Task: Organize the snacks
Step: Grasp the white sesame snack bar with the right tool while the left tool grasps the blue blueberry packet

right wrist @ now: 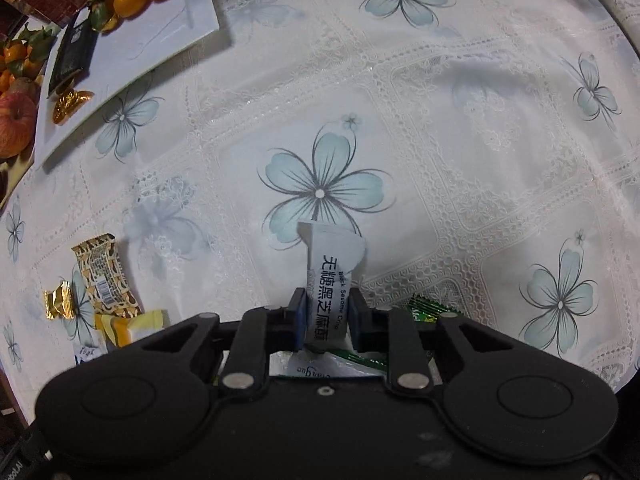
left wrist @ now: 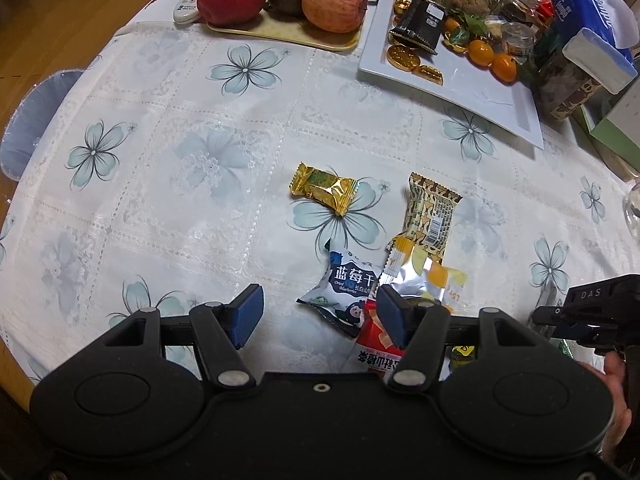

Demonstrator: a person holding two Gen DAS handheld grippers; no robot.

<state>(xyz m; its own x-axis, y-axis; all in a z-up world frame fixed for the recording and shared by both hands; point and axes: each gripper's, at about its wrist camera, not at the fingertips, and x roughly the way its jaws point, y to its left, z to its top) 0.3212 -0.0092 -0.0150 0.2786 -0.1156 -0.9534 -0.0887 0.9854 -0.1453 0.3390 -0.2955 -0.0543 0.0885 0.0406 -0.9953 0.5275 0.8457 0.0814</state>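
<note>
One white sesame-crisp packet pinched in right hand-held gripper, floral tablecloth

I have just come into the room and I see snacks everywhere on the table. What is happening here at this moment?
A person is sorting snacks with a gripper in each hand. The right gripper is shut on a white sesame snack packet, above the flowered tablecloth. The left gripper is open and holds nothing; it hangs over a small pile of loose packets, among them a blueberry packet and a gold candy. A white tray with chocolate coins and tangerines stands further back.
</note>
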